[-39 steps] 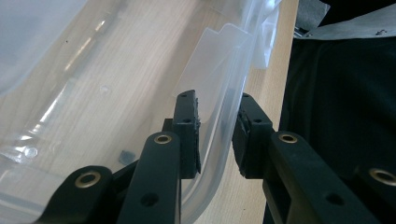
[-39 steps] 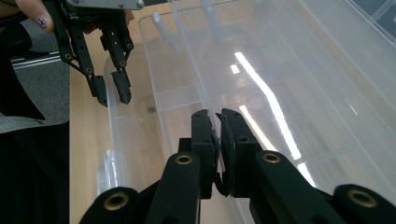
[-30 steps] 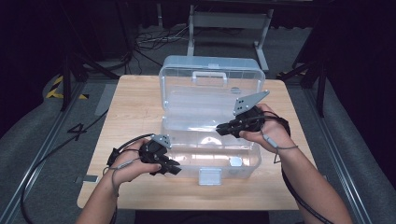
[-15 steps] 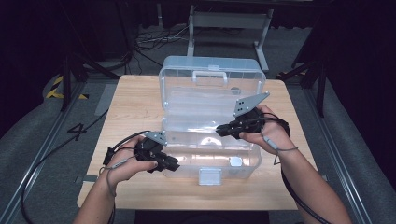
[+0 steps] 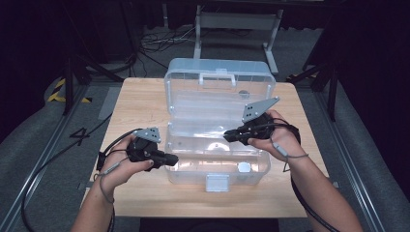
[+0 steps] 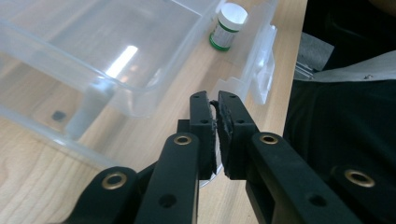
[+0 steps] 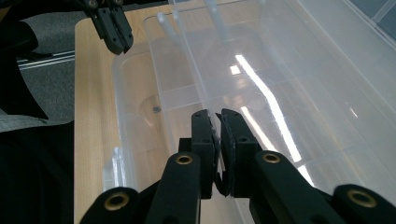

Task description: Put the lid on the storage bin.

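Inside the open clear box [image 5: 217, 145] stands a small bottle [image 5: 244, 167]; both grippers' jaws are together, empty.

A large clear plastic storage box [image 5: 217, 145] with a white front latch sits open in the middle of the wooden surface [image 5: 145, 96], its lid upright at the back, a small white-capped bottle [image 5: 244, 167] inside near the front right corner.

The wooden table [image 5: 145, 104] carries an open clear plastic box [image 5: 217, 104], seemingly resting directly on it.
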Demonstrator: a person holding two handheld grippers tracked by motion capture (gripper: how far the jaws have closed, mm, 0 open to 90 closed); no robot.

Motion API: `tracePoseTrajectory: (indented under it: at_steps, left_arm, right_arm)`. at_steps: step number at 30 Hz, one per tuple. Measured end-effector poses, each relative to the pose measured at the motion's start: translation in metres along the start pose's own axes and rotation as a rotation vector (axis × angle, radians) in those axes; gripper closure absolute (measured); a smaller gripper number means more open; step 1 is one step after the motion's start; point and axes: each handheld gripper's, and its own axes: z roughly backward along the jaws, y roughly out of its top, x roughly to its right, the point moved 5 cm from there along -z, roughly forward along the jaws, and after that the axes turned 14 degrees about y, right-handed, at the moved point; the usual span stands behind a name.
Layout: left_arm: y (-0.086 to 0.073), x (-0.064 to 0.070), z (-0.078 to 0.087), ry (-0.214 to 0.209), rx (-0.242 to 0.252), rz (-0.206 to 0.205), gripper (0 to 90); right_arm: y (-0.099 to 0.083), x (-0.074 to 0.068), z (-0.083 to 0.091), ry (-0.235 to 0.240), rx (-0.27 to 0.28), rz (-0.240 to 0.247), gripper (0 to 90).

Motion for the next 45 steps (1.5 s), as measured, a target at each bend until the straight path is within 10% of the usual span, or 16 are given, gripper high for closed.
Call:
tracePoseTrajectory:
  at_steps: [19,45]
  left_arm:
    - [0.011,-0.018,0.037,0.071,0.137,0.080,89.7]
    - [0.043,-0.026,0.047,0.182,0.248,0.143,89.5]
  right_arm:
    - [-0.004,-0.005,-0.002,-0.005,0.006,-0.002,84.5]
    - [-0.011,-0.017,-0.007,-0.049,0.012,0.014,83.9]
